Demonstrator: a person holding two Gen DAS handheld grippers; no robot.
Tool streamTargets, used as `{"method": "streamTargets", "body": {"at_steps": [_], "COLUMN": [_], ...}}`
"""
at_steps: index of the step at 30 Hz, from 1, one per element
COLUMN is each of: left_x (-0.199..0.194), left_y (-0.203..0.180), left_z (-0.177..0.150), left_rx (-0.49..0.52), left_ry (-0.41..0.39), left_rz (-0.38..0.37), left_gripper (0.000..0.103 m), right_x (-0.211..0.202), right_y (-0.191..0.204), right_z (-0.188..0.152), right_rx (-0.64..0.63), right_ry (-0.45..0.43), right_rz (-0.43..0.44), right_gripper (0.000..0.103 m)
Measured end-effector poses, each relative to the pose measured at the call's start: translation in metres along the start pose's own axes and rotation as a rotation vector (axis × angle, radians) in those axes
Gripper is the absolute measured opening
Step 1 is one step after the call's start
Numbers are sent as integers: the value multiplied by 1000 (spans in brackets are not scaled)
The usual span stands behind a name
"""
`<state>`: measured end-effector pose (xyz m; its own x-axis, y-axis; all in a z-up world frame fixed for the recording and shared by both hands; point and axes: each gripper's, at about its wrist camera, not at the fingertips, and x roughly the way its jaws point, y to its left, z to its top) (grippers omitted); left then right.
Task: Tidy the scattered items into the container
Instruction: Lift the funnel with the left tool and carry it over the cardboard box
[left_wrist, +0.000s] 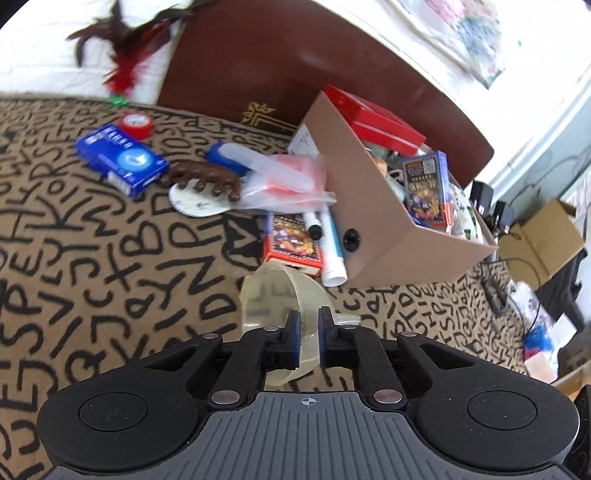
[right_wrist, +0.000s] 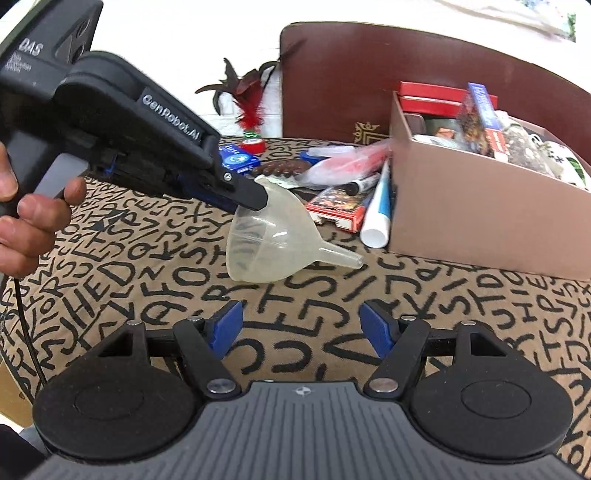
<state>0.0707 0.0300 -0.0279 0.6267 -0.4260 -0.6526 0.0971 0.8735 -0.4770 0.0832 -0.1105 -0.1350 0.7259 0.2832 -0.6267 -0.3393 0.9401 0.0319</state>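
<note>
My left gripper (left_wrist: 308, 328) is shut on the rim of a clear plastic funnel (left_wrist: 273, 295) and holds it just above the lettered cloth. In the right wrist view the funnel (right_wrist: 273, 236) hangs from the left gripper (right_wrist: 255, 199), spout pointing right toward the cardboard box (right_wrist: 480, 218). The box (left_wrist: 369, 206) holds several items. My right gripper (right_wrist: 301, 328) is open and empty, low over the cloth in front of the funnel. Scattered items lie left of the box: a card pack (left_wrist: 291, 240), markers (left_wrist: 325, 236), a plastic bag (left_wrist: 291, 181), a brown comb (left_wrist: 207, 181), a blue box (left_wrist: 122, 158).
A red tape roll (left_wrist: 136, 124) and a feathered shuttlecock (left_wrist: 125, 70) lie at the far side. A dark brown chair back (left_wrist: 295, 66) stands behind the table. Cardboard boxes and cables (left_wrist: 535, 251) sit on the floor at the right.
</note>
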Motion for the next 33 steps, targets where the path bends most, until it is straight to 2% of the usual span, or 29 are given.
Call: {"method": "streamTargets", "body": {"at_steps": [4,6,8,12,13,14,16,17,21,23,25,31,33], "left_x": [-18,-23,-20,-16,-20,-25,-34,-38,-37,-30,-19,5,13], "left_y": [19,32,47,77,81,82,76,72,52,41,35,35,37], "left_z": [-5,-7,-12,-28,-31,-33,-35,-34,-27,-26,-24,-16,-14], "left_rx": [-17,-39,-64,-113,-108,-88,-21,14,122,190,245,265,272], "left_ry": [-46,-53,-24,23,11,-11,-59,-79,-108,-112,-103,-49,-39], "left_rz": [62,106,152,221,217,209,199,187,97,86,89,67,78], "left_gripper": [11,20,31,32,35,46,62,65,70,76,78,83,84], "right_x": [1,1,3,6,6,6,8,10,19,25,32,50,56], "right_y": [5,7,8,19,21,24,28,30,37,41,46,53,54], "right_z": [4,5,7,12,13,13,15,16,20,20,21,24,26], "right_rx": [-19,-25,-30,-51,-60,-70,-85,-89,-98,-112,-132,-144,-143], "right_ry": [-1,-2,-1,-3,-6,-6,1,6,14,23,32,44,49], "right_rz": [2,3,6,19,25,30,34,34,47,57,64,95,100], "right_gripper": [74,74,74,74,74,74,74,74,74,74,74,76,81]}}
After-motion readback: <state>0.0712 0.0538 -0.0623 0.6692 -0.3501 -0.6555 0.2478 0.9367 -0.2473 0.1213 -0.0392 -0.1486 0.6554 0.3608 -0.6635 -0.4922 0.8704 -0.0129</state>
